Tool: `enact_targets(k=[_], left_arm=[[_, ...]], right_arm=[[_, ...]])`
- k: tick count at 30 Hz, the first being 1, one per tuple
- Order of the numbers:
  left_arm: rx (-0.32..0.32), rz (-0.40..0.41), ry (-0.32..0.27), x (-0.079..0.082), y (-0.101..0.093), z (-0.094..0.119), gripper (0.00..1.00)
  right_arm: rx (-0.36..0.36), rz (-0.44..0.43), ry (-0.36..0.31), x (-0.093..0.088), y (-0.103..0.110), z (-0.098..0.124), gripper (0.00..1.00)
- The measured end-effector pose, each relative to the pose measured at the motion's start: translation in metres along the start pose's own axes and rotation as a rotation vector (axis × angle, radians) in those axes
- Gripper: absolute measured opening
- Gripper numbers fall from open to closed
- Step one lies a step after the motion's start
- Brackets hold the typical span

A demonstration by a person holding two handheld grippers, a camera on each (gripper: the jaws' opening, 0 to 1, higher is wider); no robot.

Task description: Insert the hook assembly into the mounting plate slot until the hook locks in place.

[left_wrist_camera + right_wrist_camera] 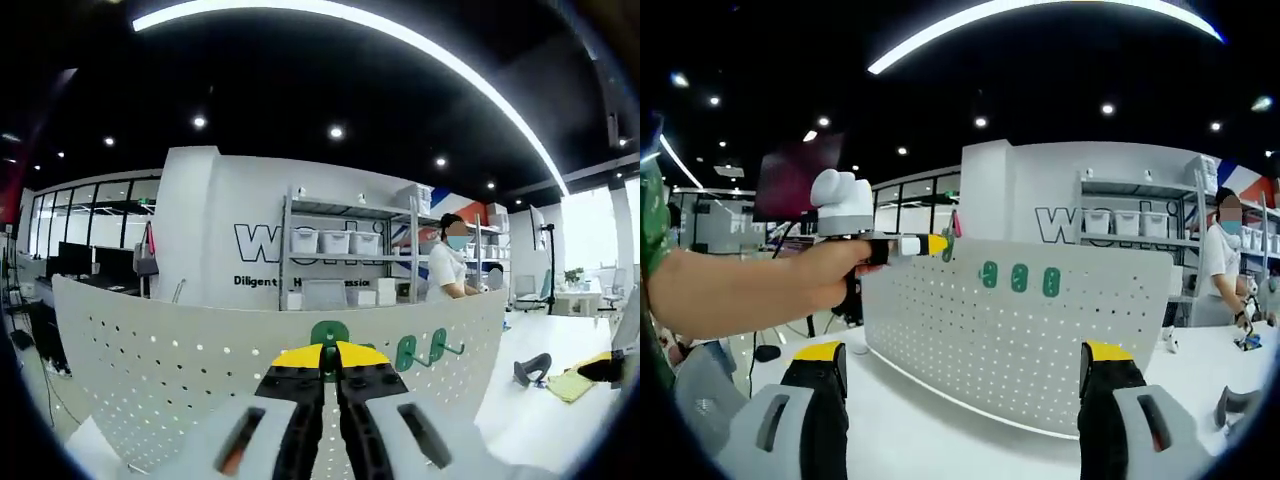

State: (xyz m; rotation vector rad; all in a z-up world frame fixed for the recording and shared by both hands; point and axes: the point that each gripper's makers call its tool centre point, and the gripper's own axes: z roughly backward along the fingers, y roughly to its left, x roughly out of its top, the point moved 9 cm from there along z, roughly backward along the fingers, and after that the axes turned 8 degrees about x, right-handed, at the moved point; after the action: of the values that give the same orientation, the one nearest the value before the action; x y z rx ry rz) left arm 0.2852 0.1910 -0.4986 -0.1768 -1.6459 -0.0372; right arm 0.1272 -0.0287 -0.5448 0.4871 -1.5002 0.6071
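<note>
The white perforated mounting plate [150, 365] [1040, 340] stands upright on the table. In the left gripper view my left gripper [330, 356] is shut, its yellow tips pinching a green hook [329, 335] close to the plate's face. Two more green hooks [420, 348] hang on the plate to its right. The right gripper view has the left gripper [937, 244] held by a hand at the plate's upper left edge, a green hook [949, 244] at its tip. Three green hooks [1019, 277] sit in a row near the plate's top. My right gripper [965, 360] is open and holds nothing.
The white table [940, 430] runs around the plate. A black object [533, 368] and a yellow item [570, 385] lie on it at the right. A person [450, 265] stands behind the plate by shelving [340, 250] with bins.
</note>
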Motion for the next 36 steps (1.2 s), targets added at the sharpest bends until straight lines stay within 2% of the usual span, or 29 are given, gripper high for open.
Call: enact_targets(k=[14,36], left_arm=[[0.071,0.018,-0.008,-0.012,-0.002,-0.023,0.03],[0.088,0.028,0.016,-0.021,-0.001,-0.035,0.03]], right_arm=[[0.004,-0.011,0.004,-0.005,-0.012,-0.003,0.98],[0.009,-0.02,0.004,-0.007,-0.015,-0.006,0.96]])
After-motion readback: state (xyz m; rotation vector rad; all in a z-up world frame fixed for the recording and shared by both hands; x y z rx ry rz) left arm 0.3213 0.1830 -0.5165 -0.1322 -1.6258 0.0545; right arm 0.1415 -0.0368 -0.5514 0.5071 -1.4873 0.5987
